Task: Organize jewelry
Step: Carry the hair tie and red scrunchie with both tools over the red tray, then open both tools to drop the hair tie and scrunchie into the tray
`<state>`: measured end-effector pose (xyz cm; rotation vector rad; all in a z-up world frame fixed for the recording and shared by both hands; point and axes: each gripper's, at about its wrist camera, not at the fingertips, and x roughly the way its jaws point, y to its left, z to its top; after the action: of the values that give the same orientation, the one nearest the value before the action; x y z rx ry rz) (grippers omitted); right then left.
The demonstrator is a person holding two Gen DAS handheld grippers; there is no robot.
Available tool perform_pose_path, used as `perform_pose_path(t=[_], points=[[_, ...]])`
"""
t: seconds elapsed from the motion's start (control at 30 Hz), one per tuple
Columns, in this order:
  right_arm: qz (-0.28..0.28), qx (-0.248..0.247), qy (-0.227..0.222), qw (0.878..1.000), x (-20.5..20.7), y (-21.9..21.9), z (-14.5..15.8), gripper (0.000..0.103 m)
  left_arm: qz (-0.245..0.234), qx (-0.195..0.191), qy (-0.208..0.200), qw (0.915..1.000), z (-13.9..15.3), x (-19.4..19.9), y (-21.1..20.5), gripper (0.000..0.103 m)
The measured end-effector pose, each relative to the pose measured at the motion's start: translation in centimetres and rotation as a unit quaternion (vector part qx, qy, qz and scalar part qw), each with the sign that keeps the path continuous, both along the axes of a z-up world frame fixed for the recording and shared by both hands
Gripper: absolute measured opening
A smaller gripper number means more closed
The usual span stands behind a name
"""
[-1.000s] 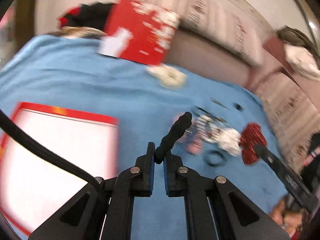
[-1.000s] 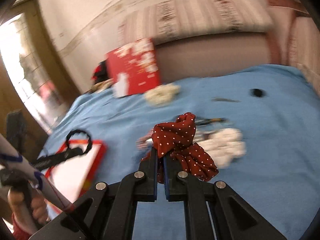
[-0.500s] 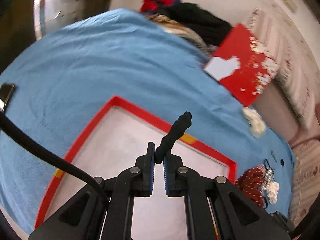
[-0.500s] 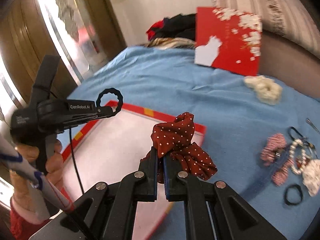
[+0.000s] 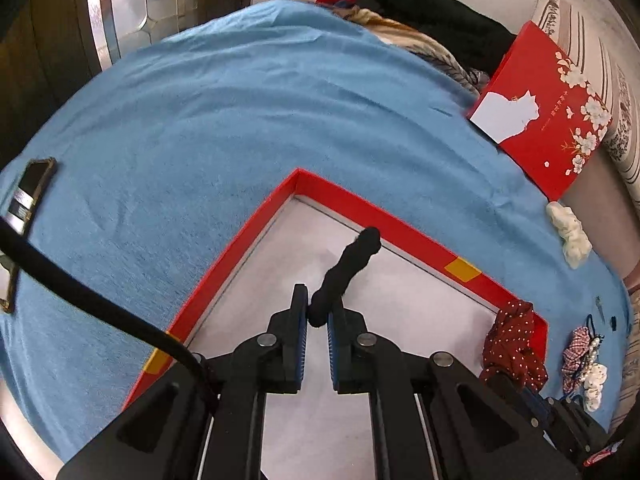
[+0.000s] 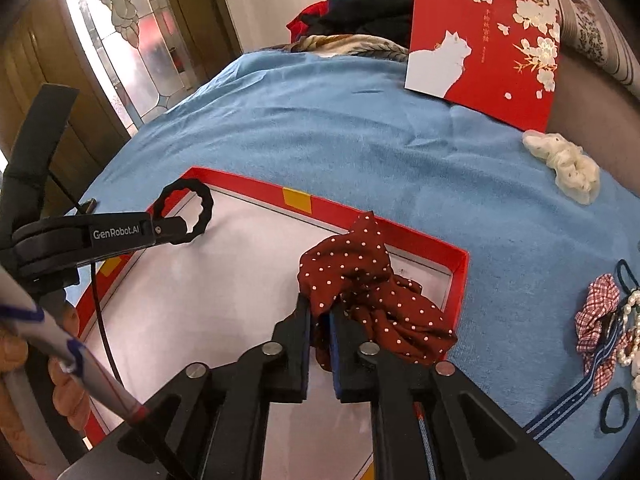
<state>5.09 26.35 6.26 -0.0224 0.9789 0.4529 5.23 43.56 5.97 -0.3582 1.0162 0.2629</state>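
Note:
My left gripper [image 5: 317, 314] is shut on a black hair tie [image 5: 347, 266] and holds it over the white inside of a red-rimmed box [image 5: 408, 236]. The same hair tie [image 6: 185, 210] shows as a ring in the right wrist view. My right gripper [image 6: 320, 322] is shut on a dark red polka-dot scrunchie [image 6: 360, 280] above the box's right part [image 6: 460, 268]. That scrunchie also shows in the left wrist view [image 5: 512, 344]. Loose pieces lie on the blue blanket at the right: a red plaid scrunchie [image 6: 596, 320], a pearl strand [image 6: 632, 320], a black tie [image 6: 614, 410].
A red box lid with a white cat [image 6: 484, 44] leans at the back. A cream scrunchie [image 6: 564, 164] lies in front of it. Clothes [image 5: 420, 12] are piled at the back. A phone [image 5: 28, 192] lies at the blanket's left edge. A door stands on the left.
Both grippers swung left from the jewelry pile to above the red box, each still holding its piece. The box now fills the lower middle of both views.

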Motion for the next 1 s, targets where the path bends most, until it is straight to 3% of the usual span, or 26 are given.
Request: perform_pose_path(t=[0.13, 0.2, 0.27, 0.47, 0.63, 1.0], points=[[0.001, -0.007, -0.011, 1.0, -0.4, 0.1, 0.7, 0.026, -0.003, 0.011, -0.008, 0.9999, 0.5, -0.4, -0.5, 0.009], [-0.001, -0.007, -0.016, 1.0, -0.6, -0.2, 1.3, 0.036, -0.003, 0.013, -0.012, 0.9998, 0.8, -0.5, -0.7, 0.013], [-0.005, -0.002, -0.02, 1.0, -0.9, -0.5, 1.9, 0.039, -0.001, 0.015, -0.019, 0.9997, 1.3, -0.8, -0.9, 0.02], [-0.012, 0.002, -0.034, 0.999, -2.1, -1.9, 3.5, 0.042, -0.006, 0.034, -0.053, 0.998, 3.6, -1.9, -2.4, 0.031], [-0.026, 0.006, -0.045, 0.999, -3.5, -4.2, 4.7, 0.043, -0.021, 0.056, -0.073, 0.9955, 5.2, -2.9, -4.4, 0.033], [-0.09, 0.006, -0.062, 0.994, -7.3, -13.1, 6.8, 0.044, -0.085, 0.09, -0.104, 0.9869, 7.7, -5.2, -11.4, 0.039]])
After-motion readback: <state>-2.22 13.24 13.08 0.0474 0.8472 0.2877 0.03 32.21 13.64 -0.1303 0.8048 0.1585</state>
